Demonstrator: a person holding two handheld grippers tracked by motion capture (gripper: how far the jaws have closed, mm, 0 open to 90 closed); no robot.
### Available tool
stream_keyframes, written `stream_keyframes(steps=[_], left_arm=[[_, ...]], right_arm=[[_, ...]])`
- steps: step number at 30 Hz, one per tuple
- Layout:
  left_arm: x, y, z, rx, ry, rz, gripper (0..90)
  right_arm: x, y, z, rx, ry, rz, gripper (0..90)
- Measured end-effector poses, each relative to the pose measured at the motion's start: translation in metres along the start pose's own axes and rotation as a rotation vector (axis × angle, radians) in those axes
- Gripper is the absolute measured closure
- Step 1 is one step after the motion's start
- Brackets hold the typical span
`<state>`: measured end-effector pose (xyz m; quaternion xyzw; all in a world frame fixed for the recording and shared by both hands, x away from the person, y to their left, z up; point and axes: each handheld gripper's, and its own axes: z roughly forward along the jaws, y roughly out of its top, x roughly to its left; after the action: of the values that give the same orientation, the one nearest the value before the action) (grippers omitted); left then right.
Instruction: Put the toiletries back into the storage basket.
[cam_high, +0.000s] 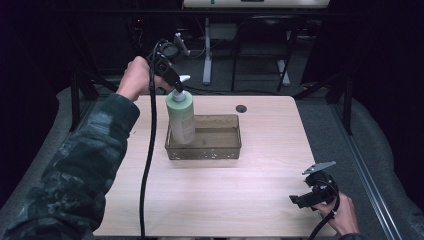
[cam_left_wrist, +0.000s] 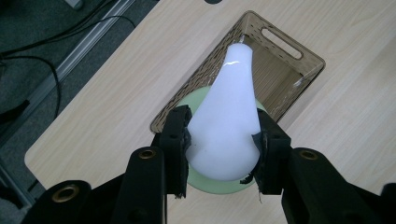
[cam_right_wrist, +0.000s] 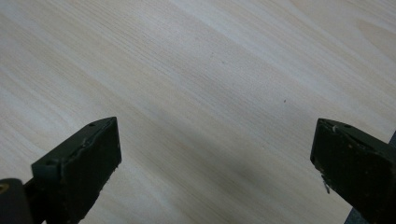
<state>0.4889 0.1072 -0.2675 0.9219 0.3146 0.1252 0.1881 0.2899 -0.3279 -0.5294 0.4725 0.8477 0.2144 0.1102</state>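
left tongs (cam_left_wrist: 223, 149): clamped on the white pump head (cam_left_wrist: 227, 126) of the pale green plastic lotion bottle (cam_high: 180, 117).
right tongs (cam_right_wrist: 215, 158): apart, holding nothing, low over bare surface at 4 o'clock.
bottle position: at the left end of the translucent brown perforated plastic basket (cam_high: 224, 148), at 11 o'clock on the light wood surface (cam_high: 250, 190); can't tell whether its base touches the basket floor.
axis: long axis vertical, near upright; nozzle points away toward 1 o'clock.
step (judgement): setting the bottle into the basket.
tip: keep it plumb, keep the base clear of the left wall, open only once it's seated.
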Motion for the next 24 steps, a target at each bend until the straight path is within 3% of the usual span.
stream_keyframes(steps=[10, 24], left_arm=[[0.008, -0.012, 0.018, 0.015, -0.015, -0.03, 62.9], [0.003, -0.017, 0.031, 0.021, -0.042, -0.019, 62.8]], right_arm=[[0.0, 0.0, 0.001, 0.001, 0.001, -0.003, 1.8], [0.0, 0.0, 0.0, -0.005, -0.005, -0.004, 1.6]])
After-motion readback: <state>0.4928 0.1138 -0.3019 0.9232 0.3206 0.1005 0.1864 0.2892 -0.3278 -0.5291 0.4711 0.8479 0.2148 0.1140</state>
